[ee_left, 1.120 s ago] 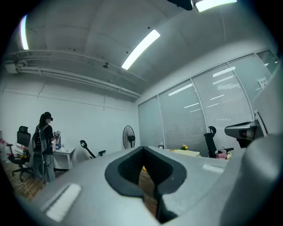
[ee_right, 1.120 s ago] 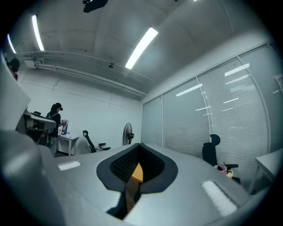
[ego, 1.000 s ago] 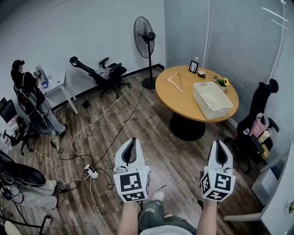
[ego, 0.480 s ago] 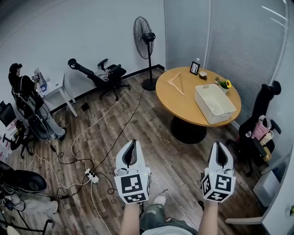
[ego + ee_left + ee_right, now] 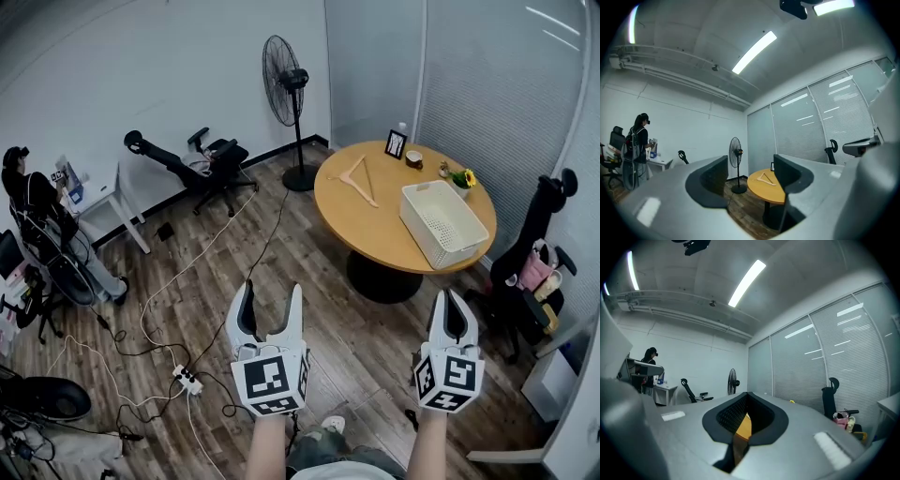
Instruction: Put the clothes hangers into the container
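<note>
A wooden clothes hanger point(image 5: 356, 178) lies on the far-left part of the round wooden table point(image 5: 370, 225). A white perforated container point(image 5: 441, 222) stands empty on the table's right side. Both grippers are held low in front of me, well short of the table. My left gripper point(image 5: 270, 302) is open with nothing between its fingers. My right gripper point(image 5: 452, 305) is shut and holds nothing. In the left gripper view, the hanger point(image 5: 764, 178) and table point(image 5: 766, 191) show between the spread jaws of the left gripper point(image 5: 750, 176). The right gripper point(image 5: 747, 411) shows closed jaws.
A standing fan point(image 5: 286, 84) and a reclined office chair point(image 5: 202, 159) stand beyond the table. Cables and a power strip point(image 5: 187, 379) lie on the wood floor. A person point(image 5: 28, 202) sits at a desk at left. A picture frame point(image 5: 396, 143), cup point(image 5: 413, 158) and flowers point(image 5: 461, 178) sit at the table's back.
The left gripper has opened; it was shut before. The view has shifted a little, with the table now slightly lower in frame. The right gripper stays shut.
</note>
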Motion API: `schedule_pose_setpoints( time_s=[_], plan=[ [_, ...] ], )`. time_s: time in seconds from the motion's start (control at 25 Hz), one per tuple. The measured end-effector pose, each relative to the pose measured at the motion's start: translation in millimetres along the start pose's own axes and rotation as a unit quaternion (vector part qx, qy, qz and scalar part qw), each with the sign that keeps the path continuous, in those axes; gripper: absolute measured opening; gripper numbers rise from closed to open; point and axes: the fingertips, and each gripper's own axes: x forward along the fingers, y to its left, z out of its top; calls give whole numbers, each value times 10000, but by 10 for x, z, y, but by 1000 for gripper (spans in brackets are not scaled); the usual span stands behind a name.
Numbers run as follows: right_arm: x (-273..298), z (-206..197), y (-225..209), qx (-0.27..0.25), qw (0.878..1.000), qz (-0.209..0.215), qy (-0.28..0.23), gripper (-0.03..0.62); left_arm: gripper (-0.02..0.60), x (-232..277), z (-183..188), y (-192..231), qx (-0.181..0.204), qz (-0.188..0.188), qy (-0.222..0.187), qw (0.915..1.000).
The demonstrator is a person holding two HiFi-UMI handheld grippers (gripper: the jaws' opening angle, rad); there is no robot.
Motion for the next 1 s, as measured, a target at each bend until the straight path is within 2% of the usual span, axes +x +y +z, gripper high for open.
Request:
schedule_pose_setpoints(
  time_s=[0.12,0.28,0.68,1.0],
  plan=[
    [161,-22,41,37,10000,-36,36,25,366,195,-7,68,-6,-21,0,10000],
    [310,-32,109,-1,9999,-29,98,25,420,360,-20,192,-28,57,33,10000],
    [763,-134,56,27,9997,-39,254,25,437,786,-184,226,-153,79,166,9997],
    [1419,-194,-51,5,9997,51,252,25,437,1316,-313,206,-158,211,217,9994]
  ],
)
